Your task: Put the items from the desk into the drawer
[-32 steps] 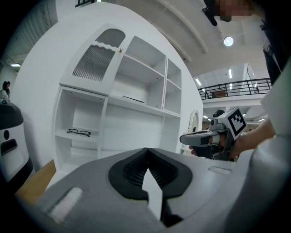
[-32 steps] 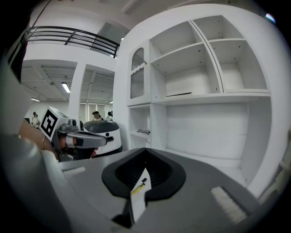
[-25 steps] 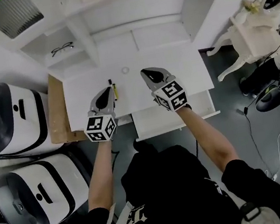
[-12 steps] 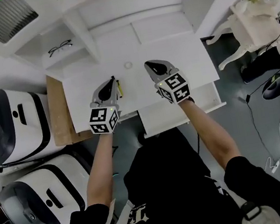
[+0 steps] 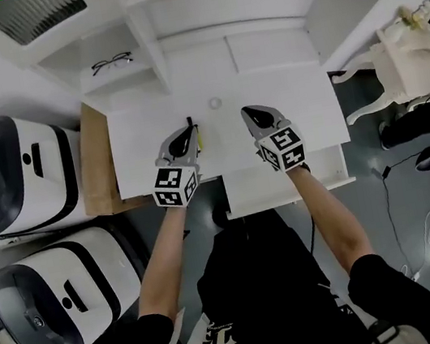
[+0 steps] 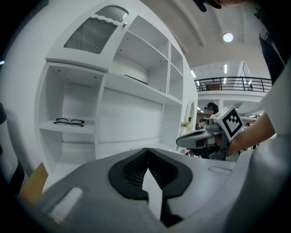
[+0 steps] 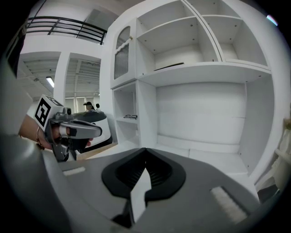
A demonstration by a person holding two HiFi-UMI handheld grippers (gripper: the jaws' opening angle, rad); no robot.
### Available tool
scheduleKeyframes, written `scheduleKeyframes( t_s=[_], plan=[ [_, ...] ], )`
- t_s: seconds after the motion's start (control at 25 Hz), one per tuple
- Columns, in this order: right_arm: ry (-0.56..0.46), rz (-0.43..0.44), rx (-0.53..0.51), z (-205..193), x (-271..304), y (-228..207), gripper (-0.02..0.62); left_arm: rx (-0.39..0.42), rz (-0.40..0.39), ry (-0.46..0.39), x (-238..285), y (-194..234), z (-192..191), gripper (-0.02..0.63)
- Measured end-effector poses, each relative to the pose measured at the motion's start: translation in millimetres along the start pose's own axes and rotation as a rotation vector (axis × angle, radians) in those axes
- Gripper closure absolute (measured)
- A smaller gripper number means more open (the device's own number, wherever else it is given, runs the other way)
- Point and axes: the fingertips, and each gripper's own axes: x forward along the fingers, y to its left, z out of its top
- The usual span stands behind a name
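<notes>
Now both closed on nothing: my left gripper (image 5: pixel 186 131) just beside the pen (image 5: pixel 196 136); right gripper (image 5: pixel 249 111) over the desk (image 5: pixel 310 105) near its front edge; bare top ahead; drawer (image 5: pixel 283 185) open below.

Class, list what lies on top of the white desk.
A pen beside the left tool and a small round thing. The desk under it and the right tool is covered.

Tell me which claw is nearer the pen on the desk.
Left. The left claw is close beside the pen, on its left; the right claw is clearly farther away, on the pen's right.
</notes>
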Motion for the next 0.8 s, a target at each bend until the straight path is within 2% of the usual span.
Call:
scheduleKeyframes(
  t_s=[0.52, 0.8],
  plan=[
    [0.083, 0.091, -0.019, -35, 52, -19, 0.588, -0.032, 0.074, 0.016, 21, 21, -22, 0.606],
    [0.136, 0.142, -0.026, -55, 86, -30, 0.477, -0.058, 0.107, 0.024, 40, 32, -33, 0.606]
  ],
)
